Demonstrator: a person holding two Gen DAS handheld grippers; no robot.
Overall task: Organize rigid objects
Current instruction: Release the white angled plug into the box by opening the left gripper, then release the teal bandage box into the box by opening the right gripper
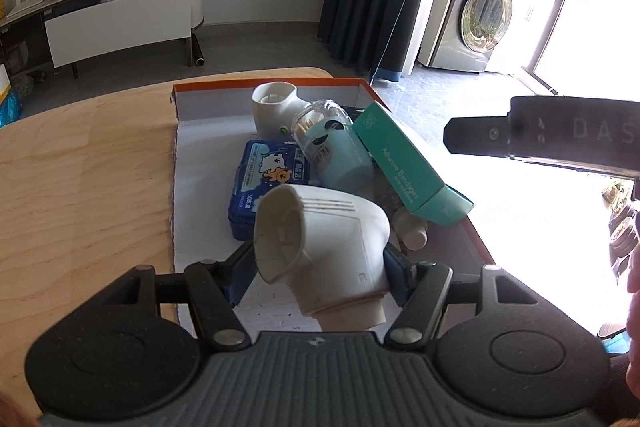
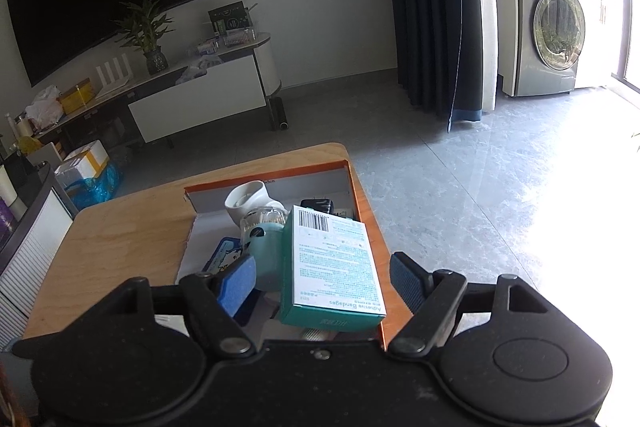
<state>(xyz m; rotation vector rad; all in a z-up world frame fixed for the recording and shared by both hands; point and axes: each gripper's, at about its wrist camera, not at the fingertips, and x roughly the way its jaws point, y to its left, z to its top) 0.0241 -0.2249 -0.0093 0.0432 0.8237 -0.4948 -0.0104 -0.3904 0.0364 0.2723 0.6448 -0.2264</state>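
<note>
White pipe elbow clamped between left fingers.

teal box: "Adhesive Bandages" | right tongs: "DAS"

Grey tiled floor, dark curtain, washing machine — glaring window light.

The surface is pale wood with a smooth, matt grain; the tray looks like cardboard, white inside with an orange rim; the white elbow pipe is smooth plastic, a little scuffed; the teal bandage box is thin card; the fingers carry rough blue pads.
</note>
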